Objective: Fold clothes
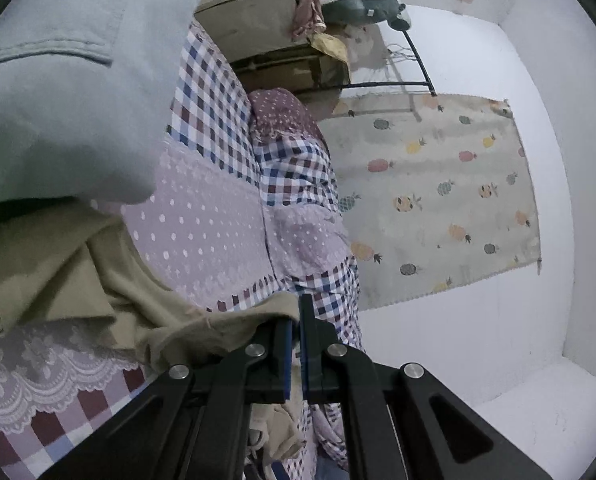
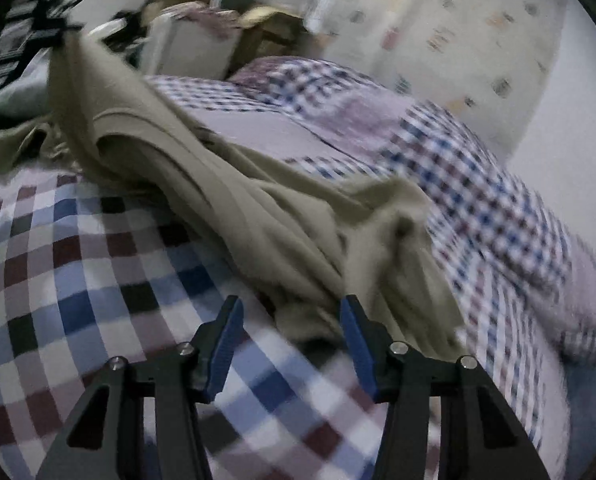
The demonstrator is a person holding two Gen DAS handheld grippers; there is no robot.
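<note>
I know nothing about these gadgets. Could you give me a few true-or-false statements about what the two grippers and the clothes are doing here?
1. The left gripper is shut on the tan garment. True.
2. The right gripper is clamped on cloth. False: its jaws stand open, with the tan garment just ahead.
3. The tan garment is neatly folded. False: it lies crumpled.
4. The bedcover is checked. True.
5. A pineapple-print cloth hangs on the wall. True.

Nothing to read here: no words, brand marks or numbers show in either wrist view, only fabric patterns, and the right wrist view is too blurred for small print.
</note>
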